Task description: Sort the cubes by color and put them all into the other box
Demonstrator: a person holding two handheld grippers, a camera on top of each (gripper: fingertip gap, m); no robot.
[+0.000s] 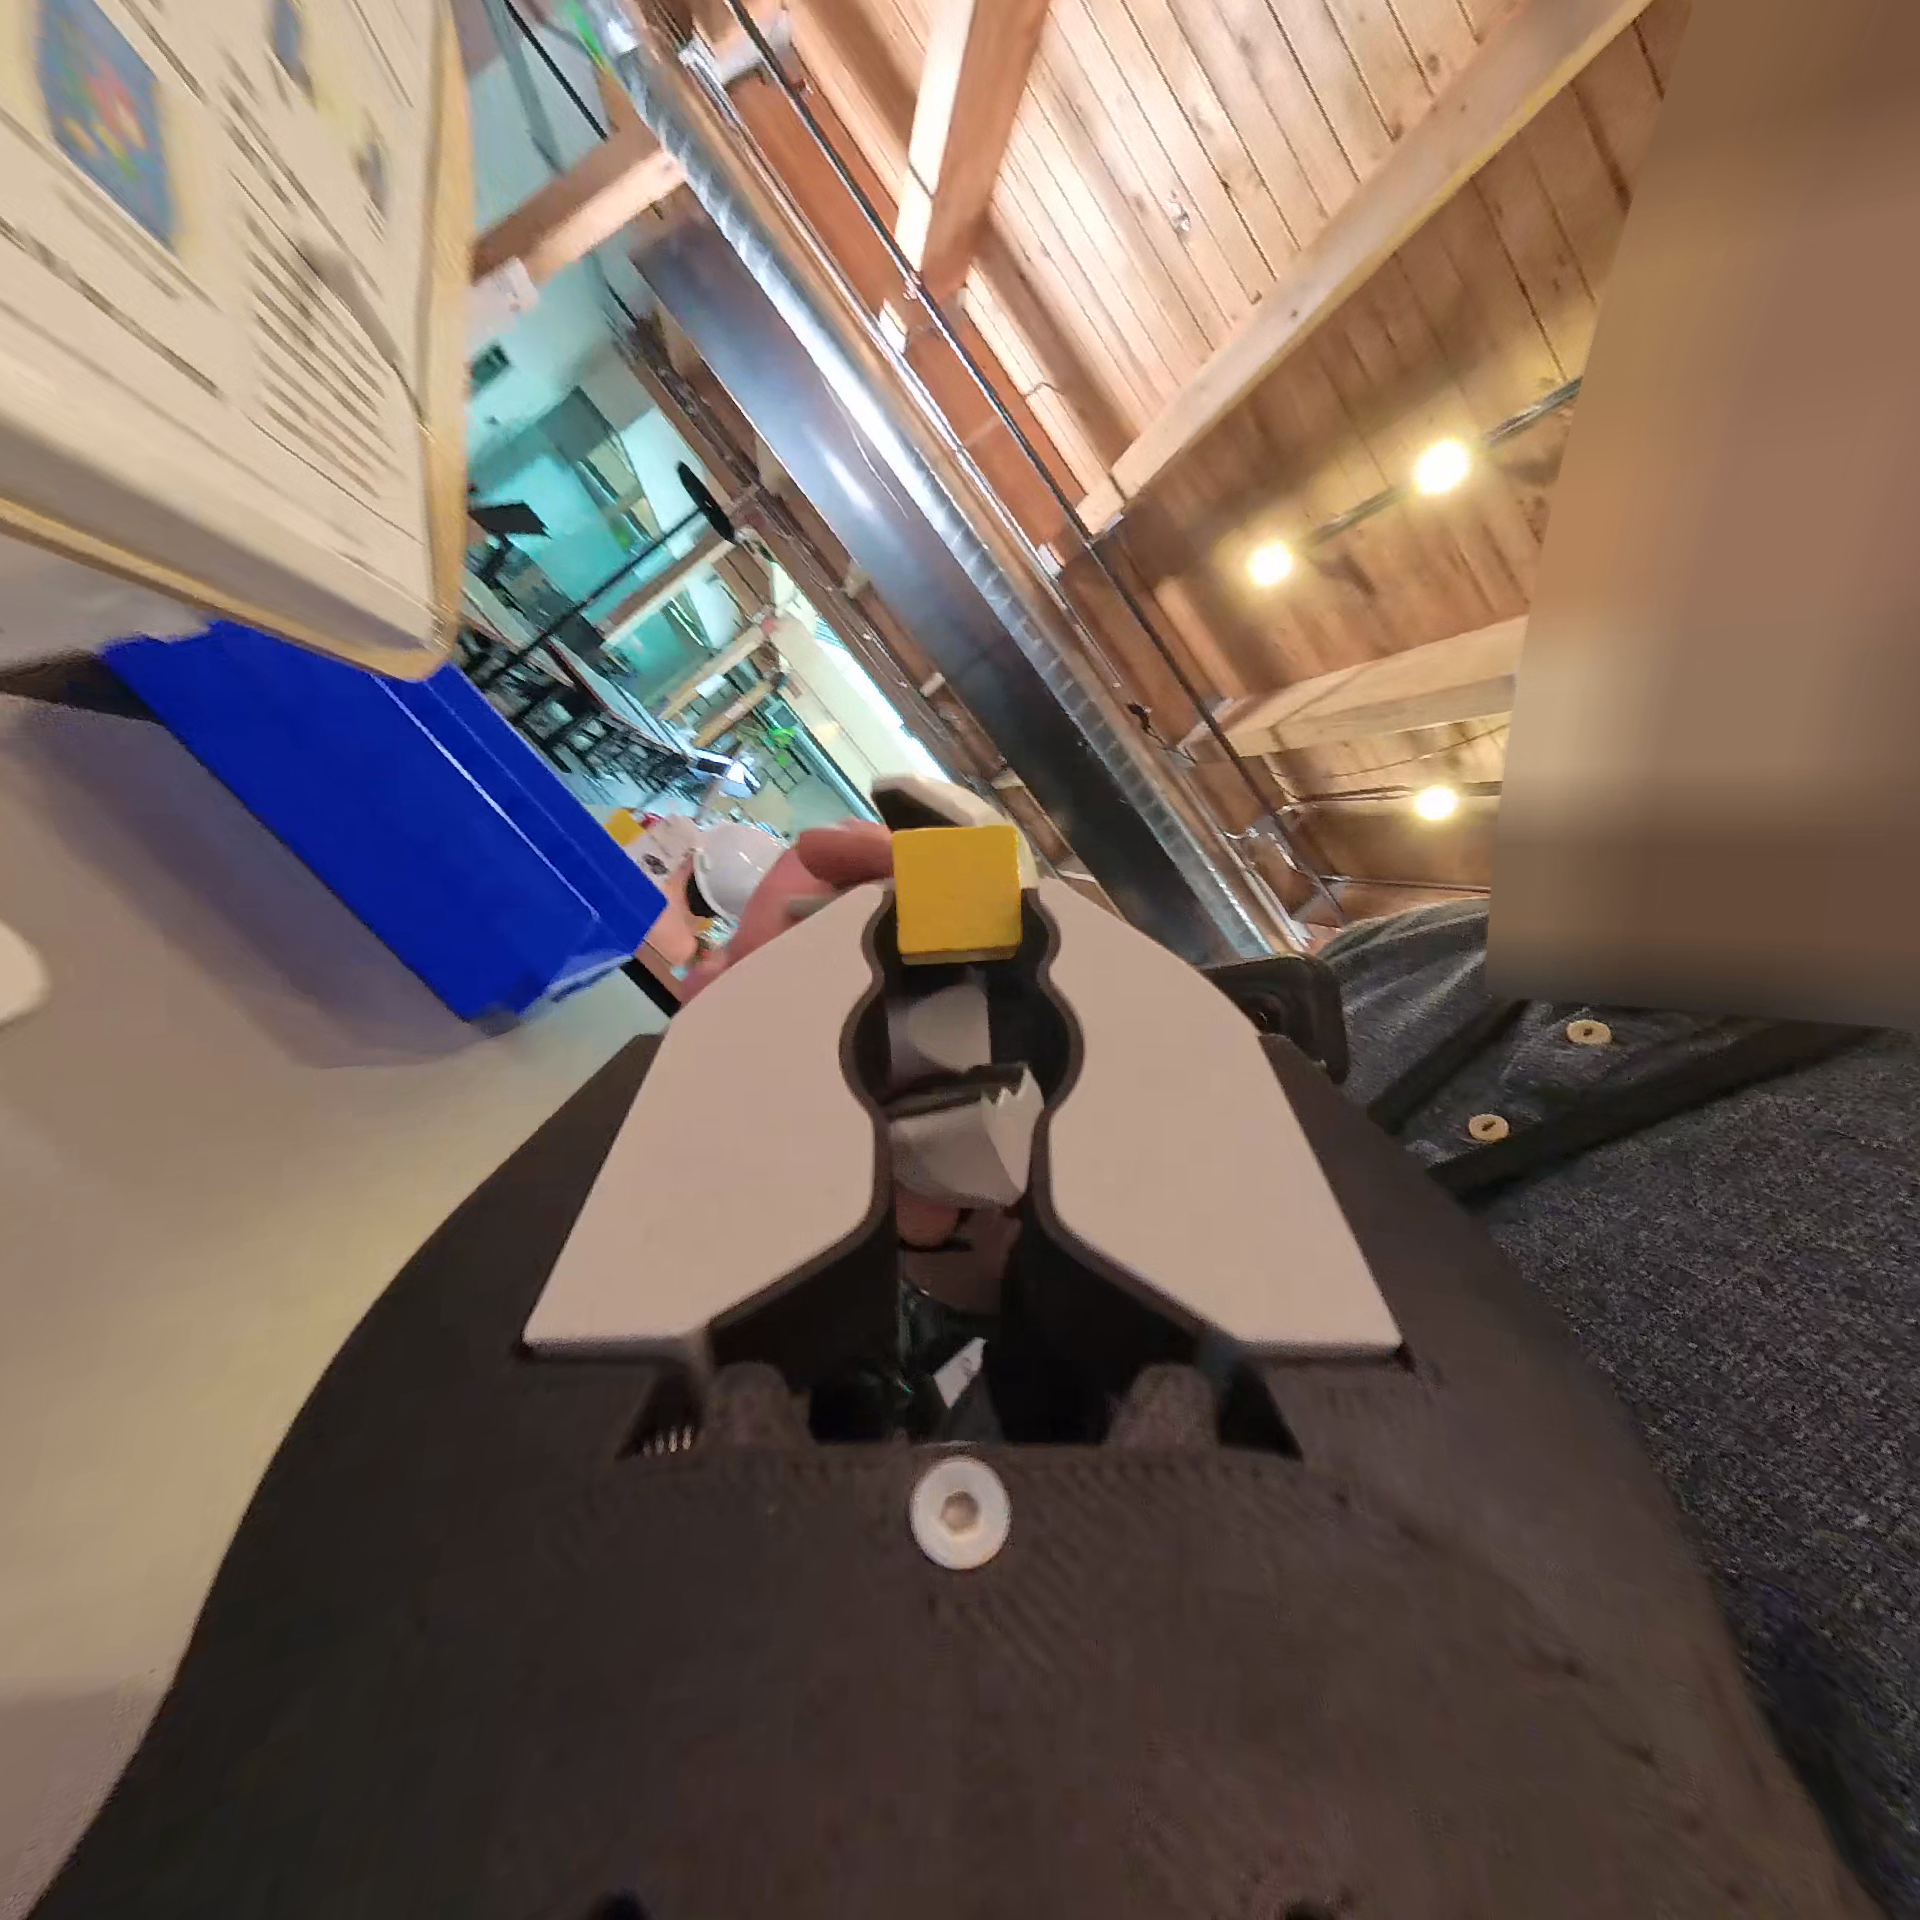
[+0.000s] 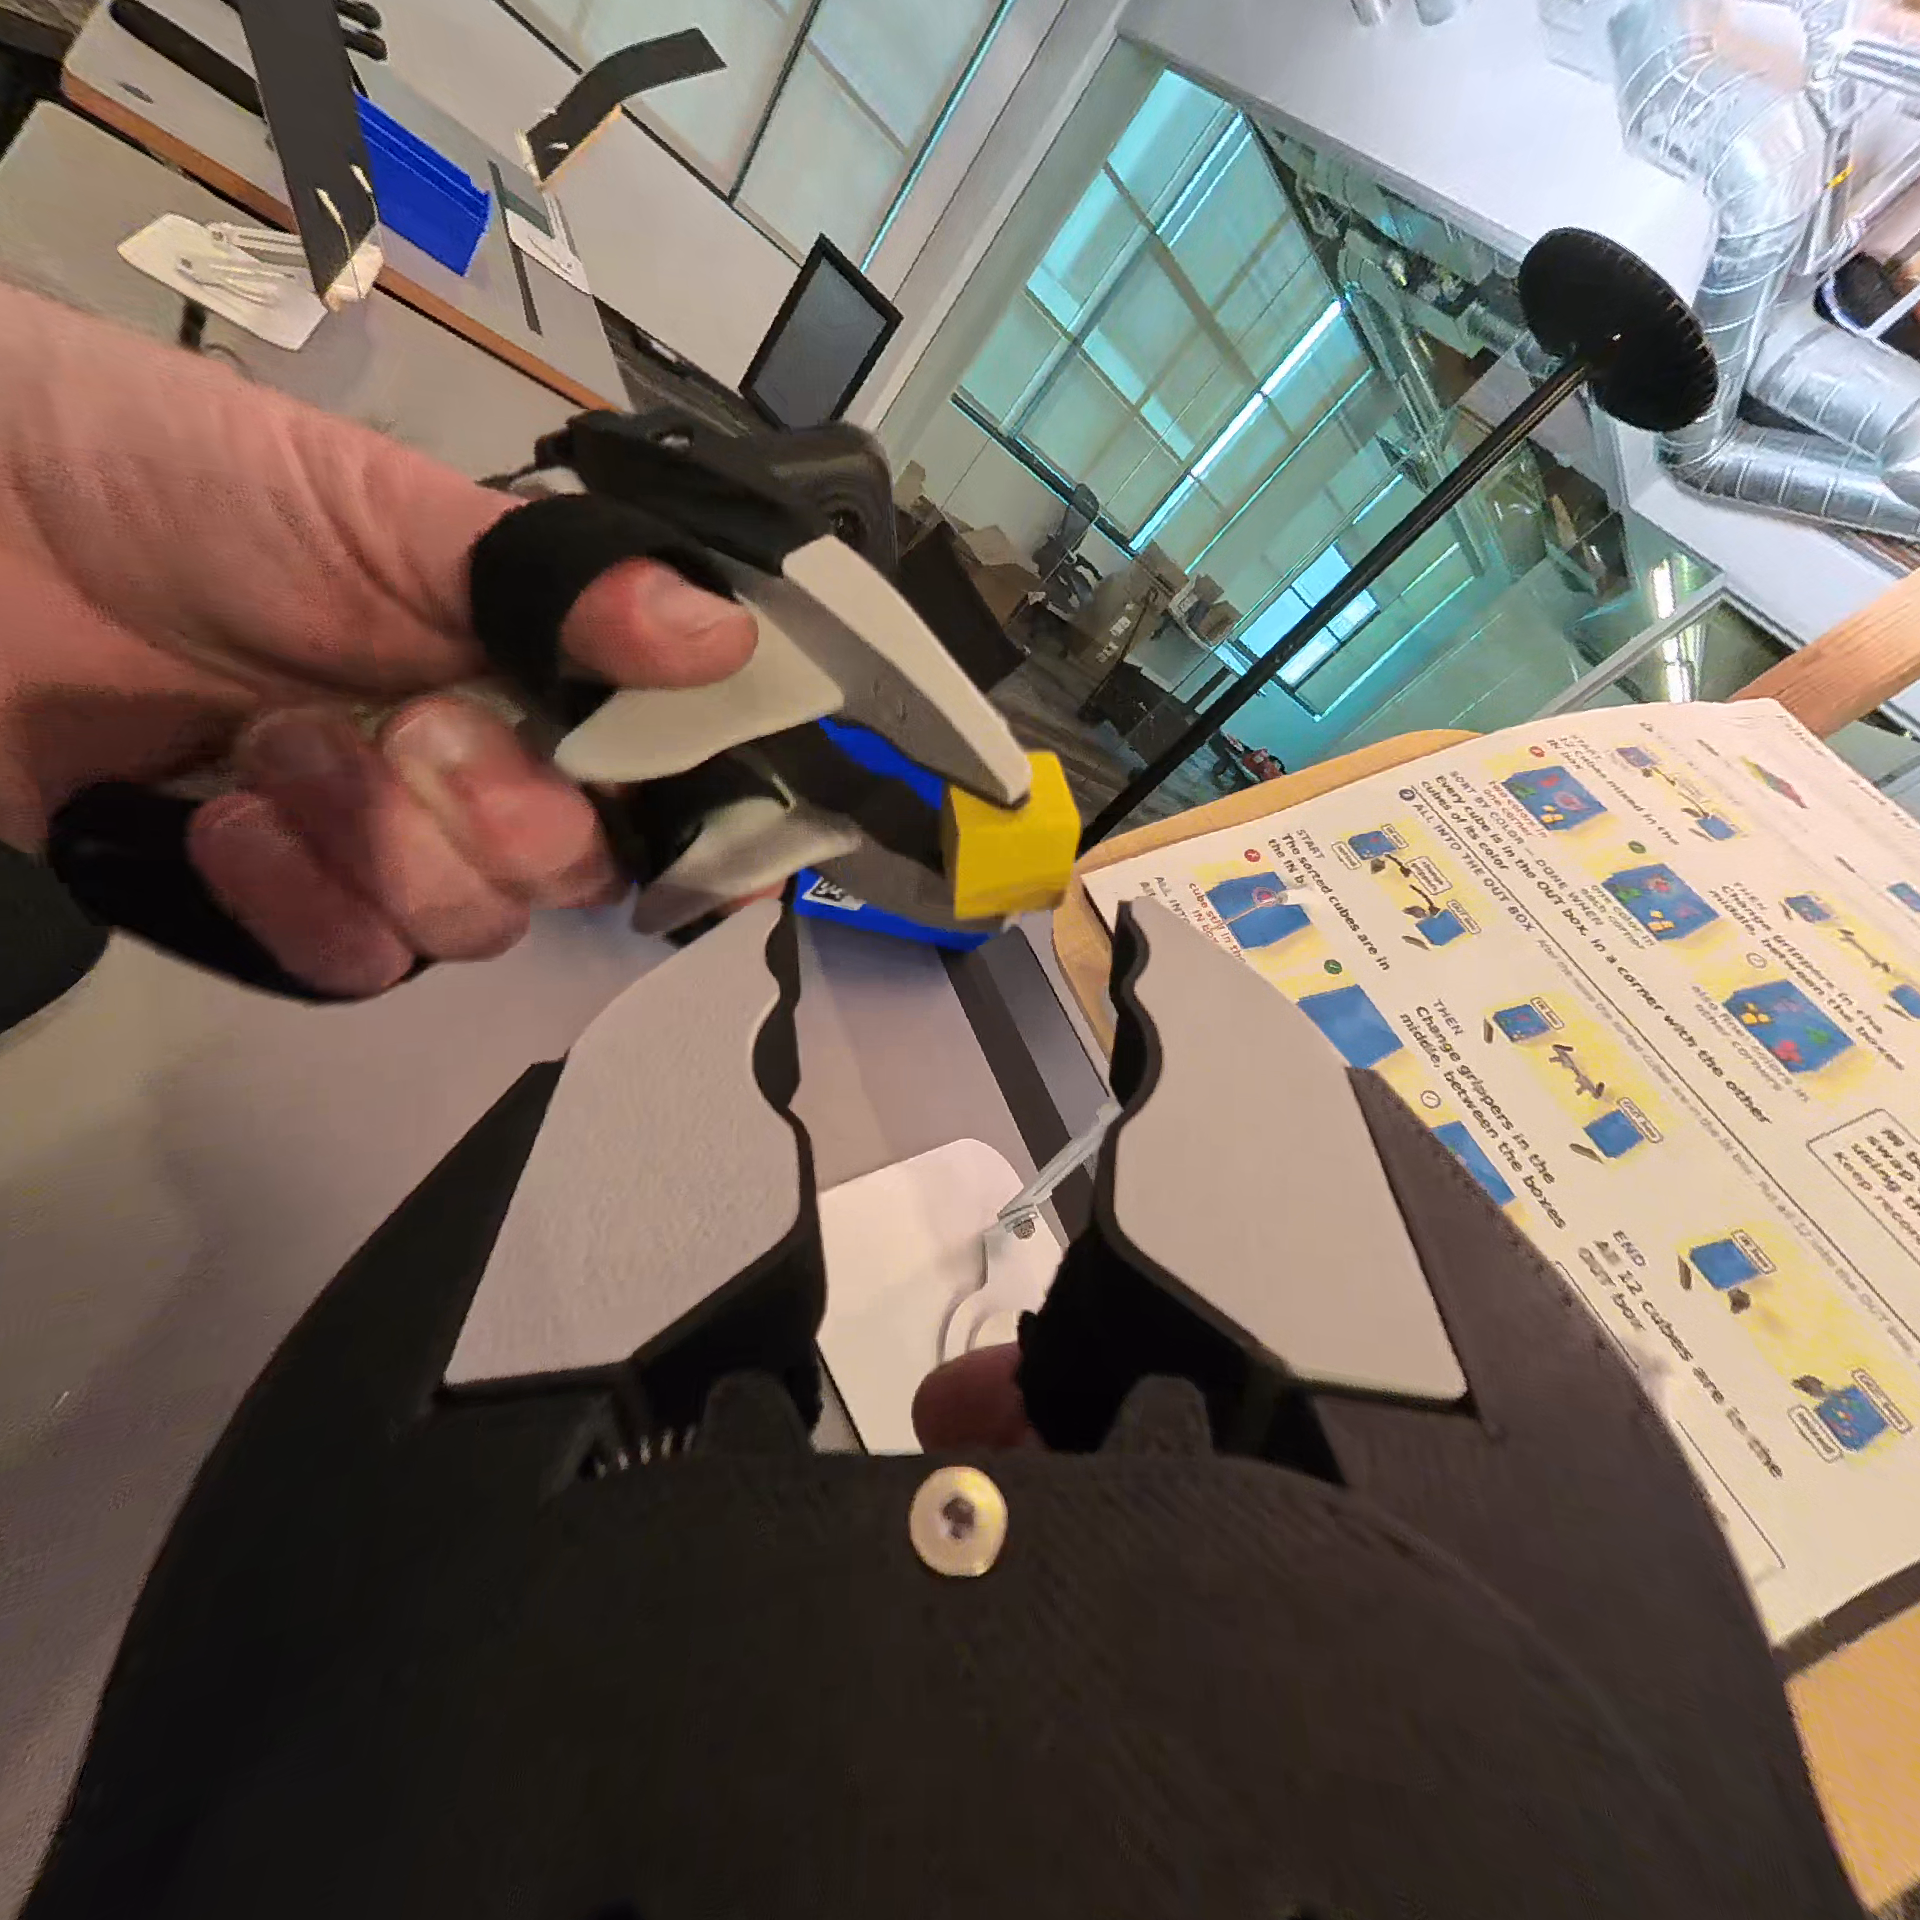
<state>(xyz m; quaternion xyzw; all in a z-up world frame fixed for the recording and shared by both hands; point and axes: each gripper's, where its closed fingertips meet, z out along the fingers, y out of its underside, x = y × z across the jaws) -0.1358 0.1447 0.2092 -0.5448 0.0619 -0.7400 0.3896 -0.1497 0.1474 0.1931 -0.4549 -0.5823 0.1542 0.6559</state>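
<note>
Left hand-held gripper [image 1: 956, 914] pinches a yellow cube [image 1: 956, 888]; right hand-held gripper [image 2: 951, 935] gapes bare

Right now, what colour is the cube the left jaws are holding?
Yellow: the cube shows best in the right wrist view.

Printed instruction sheet [image 2: 1621, 1049] on wooden board [image 2: 1081, 966] bears legible text; small printed label on blue box [image 2: 883, 914].

Printed instruction sheet [image 1: 208, 260] smeared by motion blur in left wrist view, cut off by top and left edges. Blue box [image 2: 883, 914] mostly hidden behind left tool [image 2: 997, 852] and yellow cube [image 2: 1013, 847]. Person's hand [image 2: 260, 644] cropped at left edge.
</note>
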